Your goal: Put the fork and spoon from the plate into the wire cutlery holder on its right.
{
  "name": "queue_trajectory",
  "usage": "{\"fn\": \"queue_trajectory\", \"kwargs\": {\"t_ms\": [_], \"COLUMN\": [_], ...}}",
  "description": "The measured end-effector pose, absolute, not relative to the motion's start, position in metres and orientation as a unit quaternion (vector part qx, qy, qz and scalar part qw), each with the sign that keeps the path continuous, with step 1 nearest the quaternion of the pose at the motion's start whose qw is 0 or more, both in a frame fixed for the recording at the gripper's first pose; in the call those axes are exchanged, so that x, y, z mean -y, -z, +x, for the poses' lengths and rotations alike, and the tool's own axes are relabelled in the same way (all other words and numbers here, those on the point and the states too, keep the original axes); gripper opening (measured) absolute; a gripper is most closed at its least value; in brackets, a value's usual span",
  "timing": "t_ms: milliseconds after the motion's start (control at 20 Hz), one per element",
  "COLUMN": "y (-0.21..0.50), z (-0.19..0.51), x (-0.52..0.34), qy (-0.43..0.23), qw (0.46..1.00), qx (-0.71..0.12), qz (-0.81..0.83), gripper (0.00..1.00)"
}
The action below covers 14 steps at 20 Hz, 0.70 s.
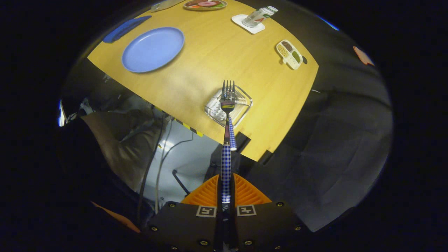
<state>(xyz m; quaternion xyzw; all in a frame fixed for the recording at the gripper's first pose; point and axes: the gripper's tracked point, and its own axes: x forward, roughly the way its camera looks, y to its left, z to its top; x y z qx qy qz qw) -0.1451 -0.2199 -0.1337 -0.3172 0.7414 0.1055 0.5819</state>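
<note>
Tongs (226, 190) clamped on fork (226, 140), held high above wire holder (228, 106)

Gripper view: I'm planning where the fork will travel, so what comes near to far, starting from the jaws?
Gripper shut on the fork → wire cutlery holder, already holding a checked handle → bare table → blue plate → bottle on its coaster.

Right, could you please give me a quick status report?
Gripper shut on fork, tines over wire cutlery holder. Spoon handle already stands in holder. Blue plate empty. Nothing in the way.
</note>
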Motion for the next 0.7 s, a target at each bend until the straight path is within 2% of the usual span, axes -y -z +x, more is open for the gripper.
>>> {"fn": "queue_trajectory", "kwargs": {"t_ms": [200, 700], "y": [0.135, 0.180], "z": [-0.131, -0.104], "x": [0.254, 0.264], "qy": [-0.113, -0.172], "qw": [0.531, 0.448], "qx": [-0.758, -0.774], "qz": [-0.362, -0.414], "gripper": [0.07, 0.07]}}
